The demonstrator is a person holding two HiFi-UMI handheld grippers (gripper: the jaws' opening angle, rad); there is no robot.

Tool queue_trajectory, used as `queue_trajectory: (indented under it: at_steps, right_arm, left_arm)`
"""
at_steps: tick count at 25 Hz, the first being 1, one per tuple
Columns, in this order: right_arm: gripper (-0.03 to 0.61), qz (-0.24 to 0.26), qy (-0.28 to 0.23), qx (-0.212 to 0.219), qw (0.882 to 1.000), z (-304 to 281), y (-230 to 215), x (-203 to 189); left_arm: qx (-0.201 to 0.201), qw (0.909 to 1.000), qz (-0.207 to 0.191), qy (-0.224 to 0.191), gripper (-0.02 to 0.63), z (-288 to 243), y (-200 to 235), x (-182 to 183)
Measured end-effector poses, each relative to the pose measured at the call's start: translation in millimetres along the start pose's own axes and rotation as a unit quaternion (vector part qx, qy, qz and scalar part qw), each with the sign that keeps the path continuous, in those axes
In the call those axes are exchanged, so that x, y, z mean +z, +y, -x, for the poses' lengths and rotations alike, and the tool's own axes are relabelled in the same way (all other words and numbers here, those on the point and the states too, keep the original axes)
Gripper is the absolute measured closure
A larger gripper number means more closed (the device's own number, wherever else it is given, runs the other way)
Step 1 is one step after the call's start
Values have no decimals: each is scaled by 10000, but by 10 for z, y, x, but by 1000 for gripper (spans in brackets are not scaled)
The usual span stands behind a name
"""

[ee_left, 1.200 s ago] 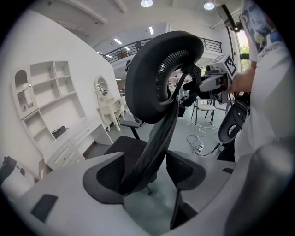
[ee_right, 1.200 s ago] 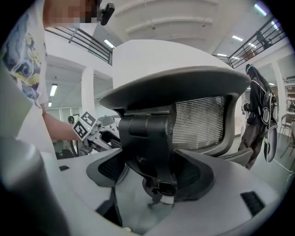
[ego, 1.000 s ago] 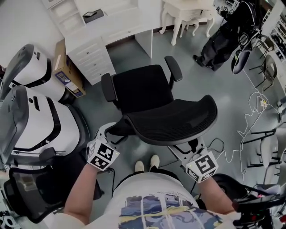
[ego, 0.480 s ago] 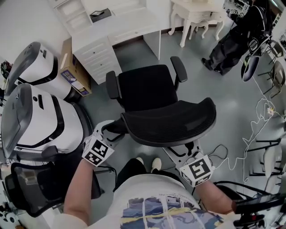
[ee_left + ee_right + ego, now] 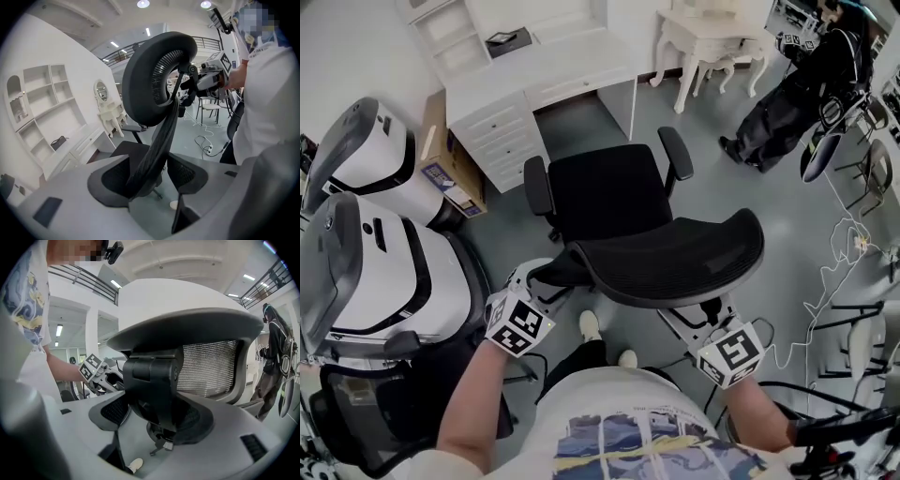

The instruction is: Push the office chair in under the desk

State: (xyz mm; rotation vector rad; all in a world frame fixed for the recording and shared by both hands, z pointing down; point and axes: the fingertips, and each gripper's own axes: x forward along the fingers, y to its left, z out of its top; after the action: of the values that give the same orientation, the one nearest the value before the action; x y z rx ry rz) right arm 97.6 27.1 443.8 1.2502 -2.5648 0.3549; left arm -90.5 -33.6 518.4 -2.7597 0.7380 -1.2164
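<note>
Grey floor [image 5: 769,187] spreads under your shoes. Your left gripper [image 5: 154,183] straddles the left edge of the backrest [image 5: 675,258], its jaws closing with that mesh edge between them but not clearly pinching it. Your right gripper [image 5: 154,425] clamps the black bracket [image 5: 154,380] behind the backrest. Beyond them, the chair [image 5: 609,192] faces the white desk [image 5: 544,75], near its opening but outside it.

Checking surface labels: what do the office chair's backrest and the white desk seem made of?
Backrest: black woven mesh, its see-through grid showing, in a matte, plastic-looking frame. Desk: smooth matte white, likely painted wood or laminate; which is unclear.
</note>
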Motion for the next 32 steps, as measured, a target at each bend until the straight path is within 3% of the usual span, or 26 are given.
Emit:
queue_trajectory:
  at_steps: [19,32]
  right_arm:
    - [270,-26,68,141,9999,-651,-1152,332]
    - [270,106,130,637,9978,-1051,-1895,543]
  left_arm:
    - [-441,9989,-137,-85,398,-748,850,499]
    - [-470,9988,120,40,411,-1217,1288,802]
